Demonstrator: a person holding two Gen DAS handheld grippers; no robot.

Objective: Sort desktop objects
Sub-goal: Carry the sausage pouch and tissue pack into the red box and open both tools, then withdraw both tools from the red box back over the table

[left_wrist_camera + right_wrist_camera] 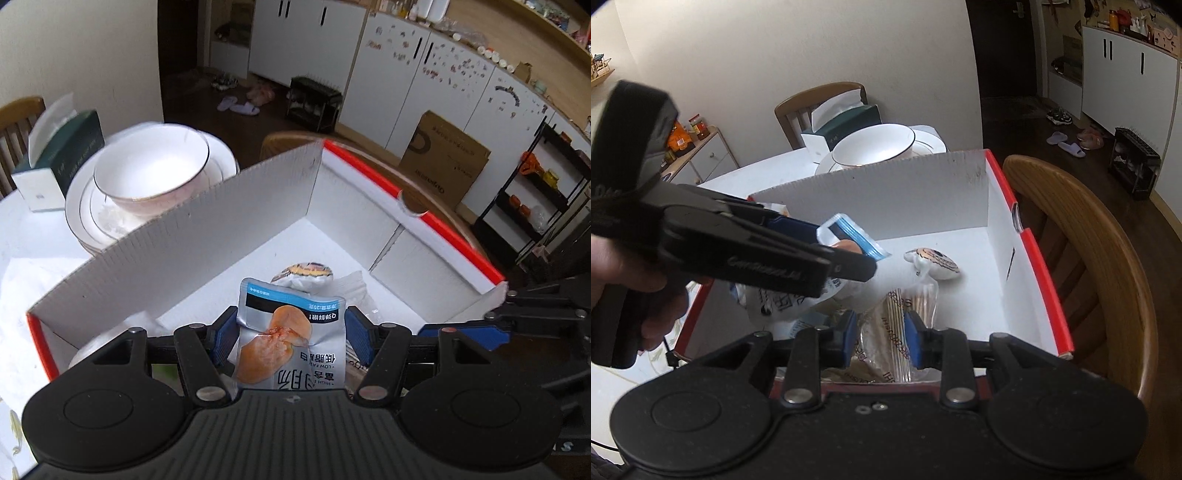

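- Gripping a silver-and-blue snack pouch between its blue pads, the left gripper holds it above the inside of the white cardboard box; the right wrist view shows the same pouch poking past that gripper's tips.
- The right gripper has its blue pads closed on a clear packet of wooden sticks — held low at the near edge of the box, over other wrappers.
- A crumpled white bag with dark print lies under the left gripper, inside the box's near left corner.
- Farther in, a small round wrapped snack rests on the box floor, apart from both grippers.
- The box has a red rim and stands on the white table.
- Beyond its far wall — a white bowl sits on stacked plates, with a dark green tissue box just behind.
- A wooden chair stands by the box's right side.
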